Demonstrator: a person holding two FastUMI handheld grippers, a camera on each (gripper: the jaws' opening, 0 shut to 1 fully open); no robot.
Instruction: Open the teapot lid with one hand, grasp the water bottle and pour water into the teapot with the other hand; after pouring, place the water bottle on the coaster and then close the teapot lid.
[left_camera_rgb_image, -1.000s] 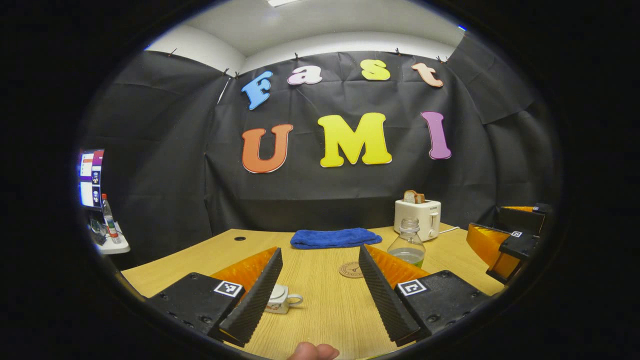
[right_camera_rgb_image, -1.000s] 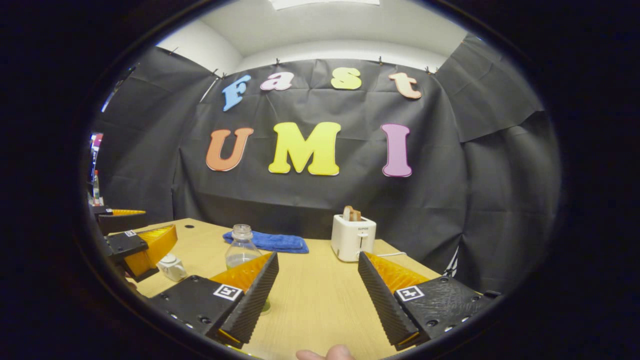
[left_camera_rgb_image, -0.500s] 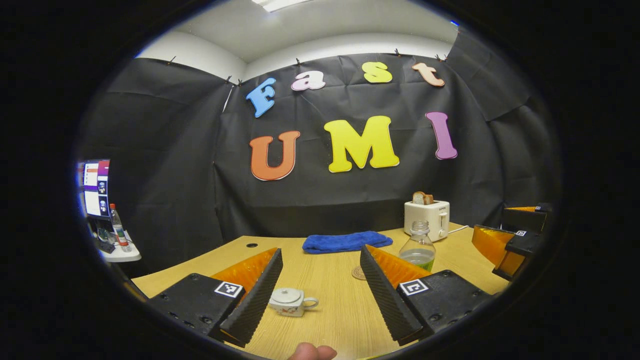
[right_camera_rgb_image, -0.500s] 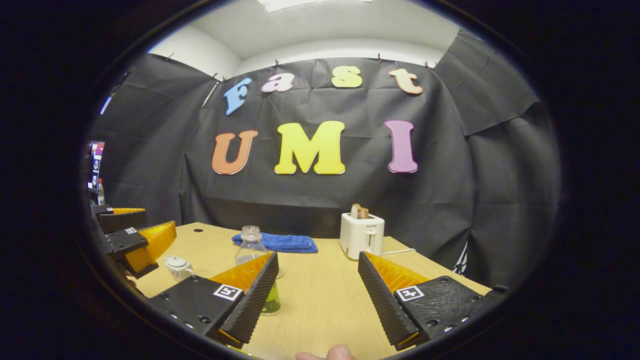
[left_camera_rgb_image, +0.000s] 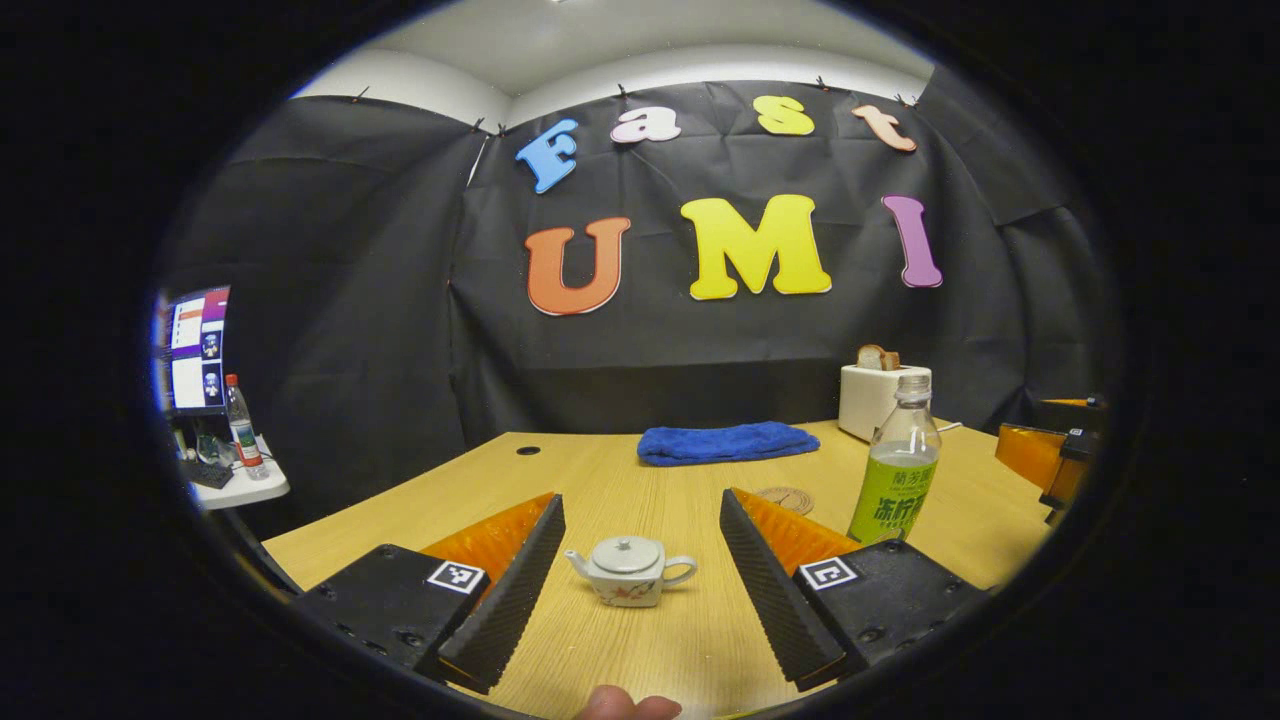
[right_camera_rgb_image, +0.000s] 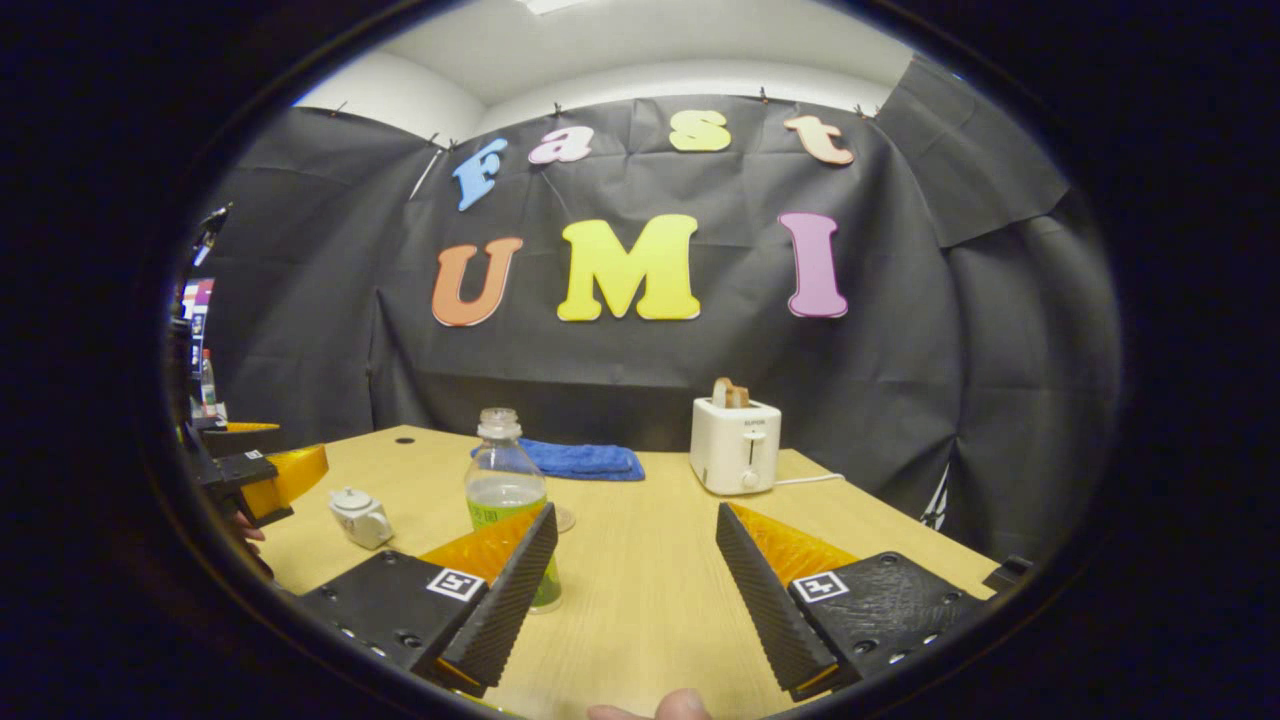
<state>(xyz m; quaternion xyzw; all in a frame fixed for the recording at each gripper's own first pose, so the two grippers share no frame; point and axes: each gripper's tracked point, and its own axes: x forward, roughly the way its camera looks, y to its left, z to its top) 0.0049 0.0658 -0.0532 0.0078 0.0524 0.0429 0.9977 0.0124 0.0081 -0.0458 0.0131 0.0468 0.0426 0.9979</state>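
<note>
White porcelain, the teapot (left_camera_rgb_image: 628, 570) now sits centred ahead of the wide-open, empty left gripper (left_camera_rgb_image: 640, 585) after its swing (lid on), while the right gripper (right_camera_rgb_image: 635, 585), equally agape, nears the water bottle (right_camera_rgb_image: 505, 490) beside it

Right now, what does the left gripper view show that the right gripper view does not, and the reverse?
Left gripper view: the left gripper is open and frames the teapot, lid on. The coaster lies in plain sight beside the water bottle, and a white side shelf stands off the table. Right gripper view: the right gripper is open, the bottle is partly behind one finger, and the toaster presents its lever side. Both: teapot, bottle, toaster, blue towel, wooden table.
</note>
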